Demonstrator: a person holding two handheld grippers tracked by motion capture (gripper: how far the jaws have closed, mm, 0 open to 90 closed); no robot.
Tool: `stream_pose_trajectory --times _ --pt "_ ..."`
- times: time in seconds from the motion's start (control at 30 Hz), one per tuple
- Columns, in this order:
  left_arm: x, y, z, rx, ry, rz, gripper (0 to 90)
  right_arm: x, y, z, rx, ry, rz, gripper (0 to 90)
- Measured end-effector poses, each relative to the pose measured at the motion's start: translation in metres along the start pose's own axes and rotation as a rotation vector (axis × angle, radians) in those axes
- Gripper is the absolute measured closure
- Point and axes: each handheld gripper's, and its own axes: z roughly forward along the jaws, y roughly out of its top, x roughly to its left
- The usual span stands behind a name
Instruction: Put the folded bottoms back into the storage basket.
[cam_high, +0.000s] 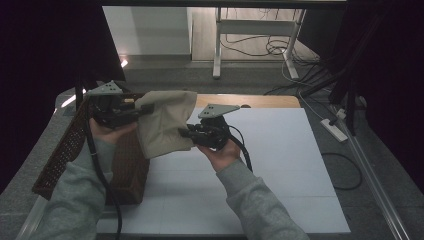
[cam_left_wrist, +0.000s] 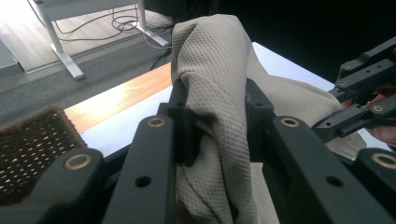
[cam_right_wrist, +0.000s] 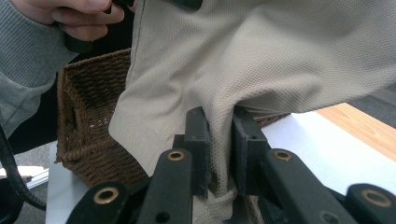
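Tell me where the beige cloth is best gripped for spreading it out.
Probably at two separate edge folds, one from each side, as now: the left tongs and right tongs each pinch a bunched fold of the beige cloth, which hangs limp between them beside the basket.

Beige cloth (cam_high: 162, 122), bunched, held aloft

You're in a lab-like workroom: a bare desk frame (cam_high: 252, 37) at twelve o'clock, loose cables (cam_high: 280, 47) at one, black curtains (cam_high: 40, 60) at ten.
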Motion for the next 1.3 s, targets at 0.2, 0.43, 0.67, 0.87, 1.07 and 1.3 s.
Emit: stream_pose_trajectory --times 0.2,0.43,0.67,0.87,1.07,1.3 --pt "0.005 -0.001 -0.007 -0.003 0.012 -0.007 70.9 0.003 0.005 0.005 -0.003 0.009 -0.005 78.0" --pt "0.011 -0.002 -0.016 -0.004 0.028 -0.012 70.9 0.006 0.013 0.014 -0.001 0.023 -0.015 78.1" --pt "0.020 -0.004 -0.028 -0.006 0.049 -0.022 70.9 0.011 0.022 0.027 -0.002 0.037 -0.026 78.1" --pt "0.028 -0.008 -0.037 -0.003 0.067 -0.031 70.9 0.015 0.027 0.039 0.004 0.052 -0.032 78.1" --pt "0.035 -0.012 -0.045 -0.001 0.081 -0.042 70.9 0.019 0.031 0.050 0.006 0.065 -0.035 78.1" --pt "0.045 -0.019 -0.051 0.005 0.098 -0.061 70.9 0.021 0.033 0.064 0.007 0.080 -0.029 78.1"
